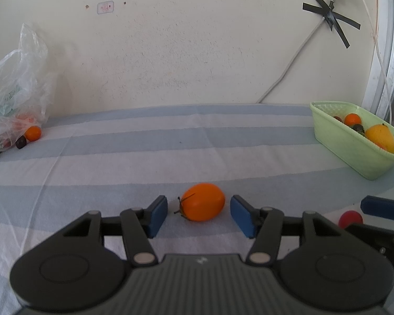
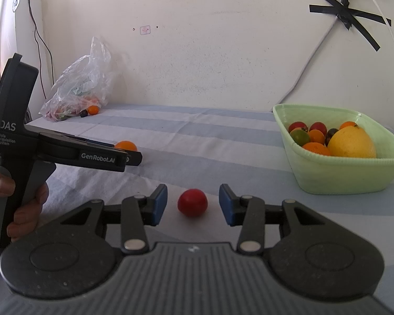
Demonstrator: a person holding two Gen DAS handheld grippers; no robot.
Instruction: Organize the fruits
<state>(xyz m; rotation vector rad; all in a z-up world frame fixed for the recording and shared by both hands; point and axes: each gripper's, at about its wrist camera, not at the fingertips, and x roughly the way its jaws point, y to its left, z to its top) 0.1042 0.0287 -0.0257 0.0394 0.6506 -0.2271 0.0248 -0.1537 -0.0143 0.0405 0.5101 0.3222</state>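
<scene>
On the blue-and-white striped cloth (image 1: 118,157), the left gripper (image 1: 198,214) stands released with its blue pads either side of an oval orange tomato (image 1: 202,202), untouched, while the right gripper (image 2: 193,204) likewise gapes around a small round red tomato (image 2: 192,202), the pale green plastic basket (image 2: 341,173) of mixed fruit lying far right.

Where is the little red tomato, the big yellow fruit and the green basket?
Small round red tomato (image 2: 192,202), right wrist view, middle of its skin.
Large yellow fruit (image 2: 352,143), right wrist view, its front side.
Light green plastic basket (image 2: 341,174), right wrist view, its front wall.
</scene>
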